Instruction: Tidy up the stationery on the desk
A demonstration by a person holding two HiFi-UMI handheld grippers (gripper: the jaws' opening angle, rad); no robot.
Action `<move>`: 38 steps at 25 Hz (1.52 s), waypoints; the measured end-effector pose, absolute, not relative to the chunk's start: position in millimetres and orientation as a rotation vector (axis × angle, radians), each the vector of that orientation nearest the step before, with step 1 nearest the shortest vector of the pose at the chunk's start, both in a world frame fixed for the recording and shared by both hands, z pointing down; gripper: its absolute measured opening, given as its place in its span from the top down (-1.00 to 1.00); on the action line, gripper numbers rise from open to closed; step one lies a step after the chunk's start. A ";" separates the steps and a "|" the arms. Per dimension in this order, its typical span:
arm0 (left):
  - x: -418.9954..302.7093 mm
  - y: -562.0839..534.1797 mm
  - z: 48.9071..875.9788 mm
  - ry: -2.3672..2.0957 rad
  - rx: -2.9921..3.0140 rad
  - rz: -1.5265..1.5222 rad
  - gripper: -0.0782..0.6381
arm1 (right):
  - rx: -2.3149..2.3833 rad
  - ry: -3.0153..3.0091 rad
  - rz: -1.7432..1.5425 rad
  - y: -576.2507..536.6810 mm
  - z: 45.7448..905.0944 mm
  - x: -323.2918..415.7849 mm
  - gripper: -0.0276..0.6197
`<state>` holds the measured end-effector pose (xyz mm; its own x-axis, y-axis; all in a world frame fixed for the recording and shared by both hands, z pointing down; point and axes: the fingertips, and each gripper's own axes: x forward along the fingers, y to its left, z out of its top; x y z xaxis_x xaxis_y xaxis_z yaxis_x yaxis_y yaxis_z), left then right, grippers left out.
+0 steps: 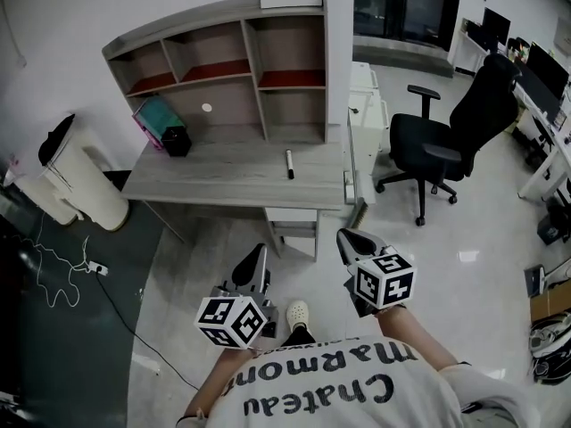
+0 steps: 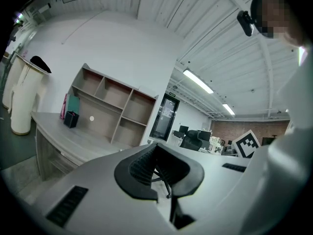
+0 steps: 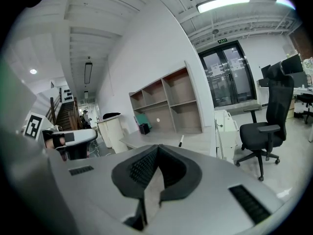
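While held short of the desk [image 1: 223, 175], left gripper [image 1: 257, 257] and right gripper [image 1: 351, 241] both closed, empty

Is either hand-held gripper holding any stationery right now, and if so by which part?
Nothing is held. The left hand-held gripper and right hand-held gripper both have jaws closed on nothing; the pen lies on the desk.

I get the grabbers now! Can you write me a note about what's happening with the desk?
Hands: left gripper shut, empty; right gripper shut, empty. Both are short of the grey wooden desk.
Things: black-and-white marker pen lies loose on the desktop; black boxy holder stands back-left, beside a teal book.
Done: nothing that shows.
Left: probably the marker goes into the holder.
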<state>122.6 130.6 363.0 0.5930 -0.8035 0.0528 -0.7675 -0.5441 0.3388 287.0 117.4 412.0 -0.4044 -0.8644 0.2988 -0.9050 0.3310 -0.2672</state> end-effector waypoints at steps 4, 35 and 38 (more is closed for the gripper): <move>110.5 83.2 343.7 -1.286 2.520 -0.202 0.74 | 1.672 -2.464 0.596 71.5 400.4 280.1 0.88; 77.9 -108.7 377.4 -1.189 2.480 -0.130 0.74 | 1.723 -2.358 0.692 -108.1 430.4 254.5 0.88; 69.1 -109.1 393.4 -1.198 2.443 -0.093 0.74 | 1.705 -2.343 0.715 -115.5 443.9 251.2 0.88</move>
